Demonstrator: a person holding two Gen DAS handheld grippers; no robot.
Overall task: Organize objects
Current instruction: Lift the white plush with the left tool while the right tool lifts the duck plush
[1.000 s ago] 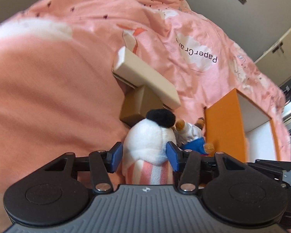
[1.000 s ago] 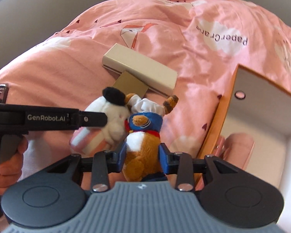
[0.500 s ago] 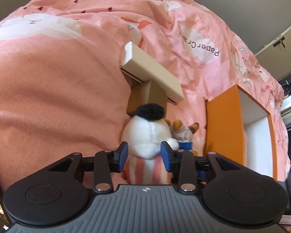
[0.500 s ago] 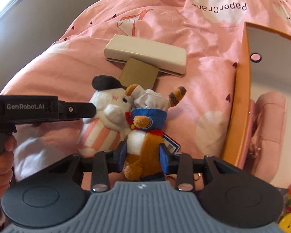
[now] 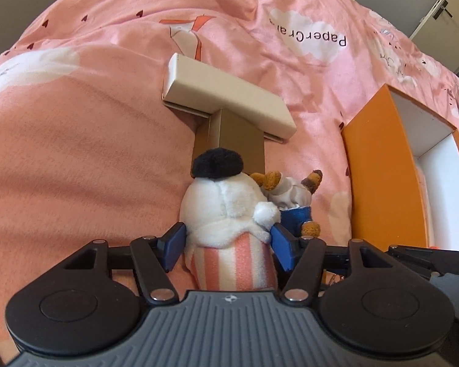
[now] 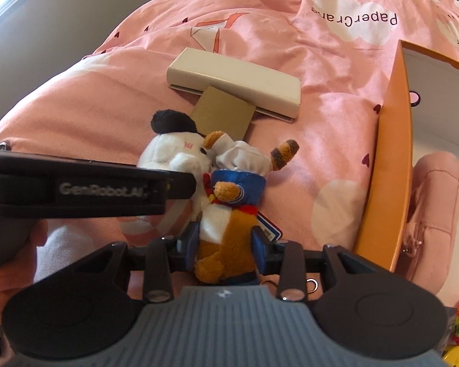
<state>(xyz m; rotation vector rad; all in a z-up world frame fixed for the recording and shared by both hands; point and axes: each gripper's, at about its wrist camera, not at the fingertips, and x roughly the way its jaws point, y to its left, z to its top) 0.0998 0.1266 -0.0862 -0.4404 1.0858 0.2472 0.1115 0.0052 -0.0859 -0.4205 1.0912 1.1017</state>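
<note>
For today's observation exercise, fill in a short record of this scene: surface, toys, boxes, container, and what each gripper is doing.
surface: pink bedcover
toys: white plush and brown plush, side by side, touching
boxes: cream box lying over one end of the tan box
container: orange box, open, right of the toys
left gripper: jaws just opened, white plush between them
right gripper: jaws just eased wider, pads against the brown plush
</note>
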